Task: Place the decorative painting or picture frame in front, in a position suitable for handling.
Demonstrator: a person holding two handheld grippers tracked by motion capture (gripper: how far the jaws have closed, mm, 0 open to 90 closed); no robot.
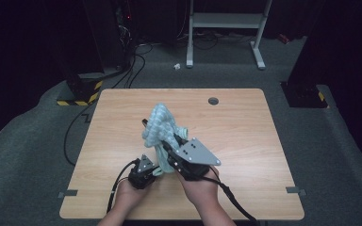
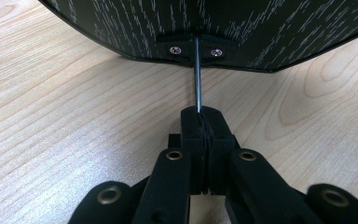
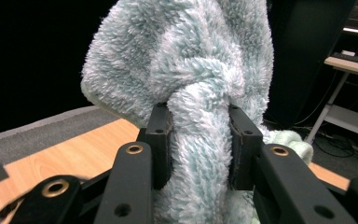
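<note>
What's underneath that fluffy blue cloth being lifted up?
Under the fluffy cloth, held by the right gripper, lies the wooden table. The left gripper sits by its lower end. Whether that gripper pinches the cloth cannot be seen, nor the tabletop directly beneath.

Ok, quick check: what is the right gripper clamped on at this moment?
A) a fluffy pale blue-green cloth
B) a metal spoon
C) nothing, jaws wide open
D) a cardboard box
A: in the right gripper view, the right gripper has its jaws pressed against both sides of a bunched fold of the fluffy cloth, lifted above the table.
</note>
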